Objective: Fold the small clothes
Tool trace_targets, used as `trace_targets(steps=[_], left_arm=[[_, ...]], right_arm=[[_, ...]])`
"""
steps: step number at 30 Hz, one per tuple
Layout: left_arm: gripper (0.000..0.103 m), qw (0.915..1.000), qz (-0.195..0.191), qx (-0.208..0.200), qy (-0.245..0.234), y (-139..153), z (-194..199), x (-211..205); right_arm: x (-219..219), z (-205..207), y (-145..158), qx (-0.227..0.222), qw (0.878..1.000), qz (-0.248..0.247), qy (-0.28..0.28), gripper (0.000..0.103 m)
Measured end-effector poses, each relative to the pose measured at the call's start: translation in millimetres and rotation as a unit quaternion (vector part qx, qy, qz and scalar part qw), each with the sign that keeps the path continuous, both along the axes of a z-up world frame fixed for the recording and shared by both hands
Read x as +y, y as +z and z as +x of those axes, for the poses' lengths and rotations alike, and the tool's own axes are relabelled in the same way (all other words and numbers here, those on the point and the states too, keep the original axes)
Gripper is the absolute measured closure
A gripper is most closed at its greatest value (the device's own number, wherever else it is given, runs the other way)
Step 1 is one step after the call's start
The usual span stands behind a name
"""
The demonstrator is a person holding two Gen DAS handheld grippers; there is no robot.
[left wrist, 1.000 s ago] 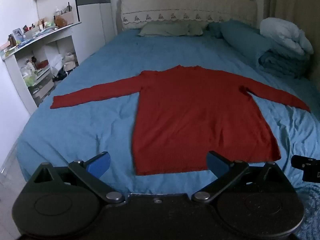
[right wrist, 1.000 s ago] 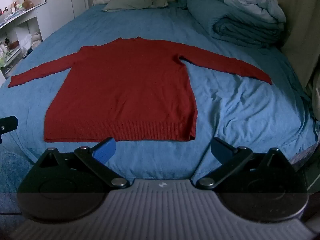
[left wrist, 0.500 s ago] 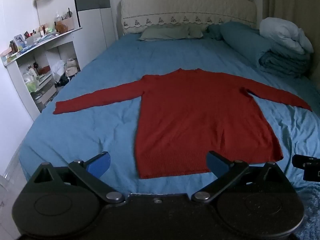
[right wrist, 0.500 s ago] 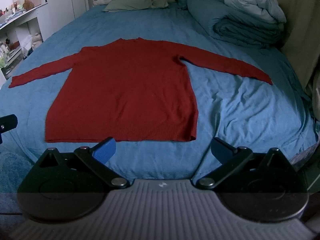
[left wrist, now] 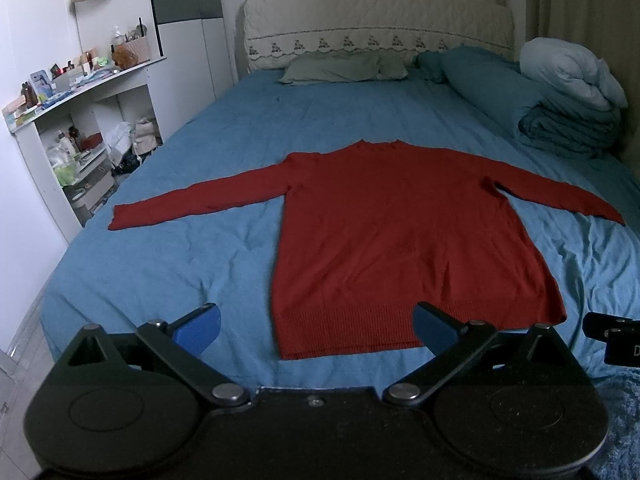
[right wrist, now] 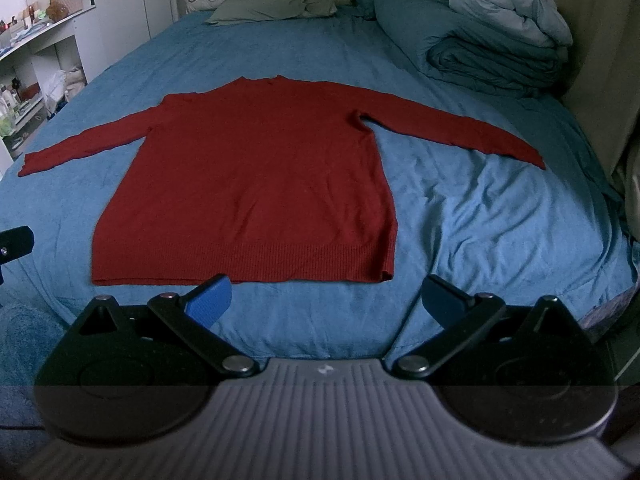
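A red long-sleeved sweater (left wrist: 400, 240) lies flat on the blue bed (left wrist: 180, 264), both sleeves spread out sideways, hem toward me. It also shows in the right wrist view (right wrist: 256, 184). My left gripper (left wrist: 316, 326) is open and empty, hovering just short of the hem's left part. My right gripper (right wrist: 326, 300) is open and empty, just short of the hem's right corner. The tip of the right gripper shows at the right edge of the left wrist view (left wrist: 612, 332).
Folded quilts (right wrist: 500, 40) and pillows (left wrist: 344, 66) sit at the head and right side of the bed. A white shelf unit (left wrist: 68, 140) full of small items stands left of the bed. A curtain (right wrist: 600, 60) hangs on the right.
The left wrist view has tilted up a little, so the sweater sits lower in the frame. The right gripper has barely moved. Both stay open.
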State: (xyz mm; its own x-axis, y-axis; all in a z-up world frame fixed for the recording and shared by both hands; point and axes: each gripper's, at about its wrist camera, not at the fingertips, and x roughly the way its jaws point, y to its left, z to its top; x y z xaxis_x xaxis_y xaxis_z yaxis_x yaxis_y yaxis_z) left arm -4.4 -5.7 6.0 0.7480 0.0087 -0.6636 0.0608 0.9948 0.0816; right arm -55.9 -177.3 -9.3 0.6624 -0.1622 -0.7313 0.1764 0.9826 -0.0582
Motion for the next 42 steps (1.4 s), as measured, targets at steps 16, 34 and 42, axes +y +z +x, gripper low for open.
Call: trace_targets(steps=[16, 34, 42], left_arm=[[0.000, 1.0000, 0.000, -0.001, 0.000, -1.0, -0.8, 0.9], [0.000, 1.0000, -0.002, -0.002, 0.001, 0.6, -1.2, 2.3], [0.000, 1.0000, -0.002, -0.002, 0.001, 1.0, -1.4, 2.2]], right_arm=[[0.9, 0.2, -1.4, 0.000, 1.000, 0.001, 0.000, 0.000], [1.7, -0.1, 0.6, -0.001, 1.000, 0.002, 0.000, 0.000], [1.7, -0.4, 0.9, -0.002, 1.000, 0.002, 0.000, 0.000]])
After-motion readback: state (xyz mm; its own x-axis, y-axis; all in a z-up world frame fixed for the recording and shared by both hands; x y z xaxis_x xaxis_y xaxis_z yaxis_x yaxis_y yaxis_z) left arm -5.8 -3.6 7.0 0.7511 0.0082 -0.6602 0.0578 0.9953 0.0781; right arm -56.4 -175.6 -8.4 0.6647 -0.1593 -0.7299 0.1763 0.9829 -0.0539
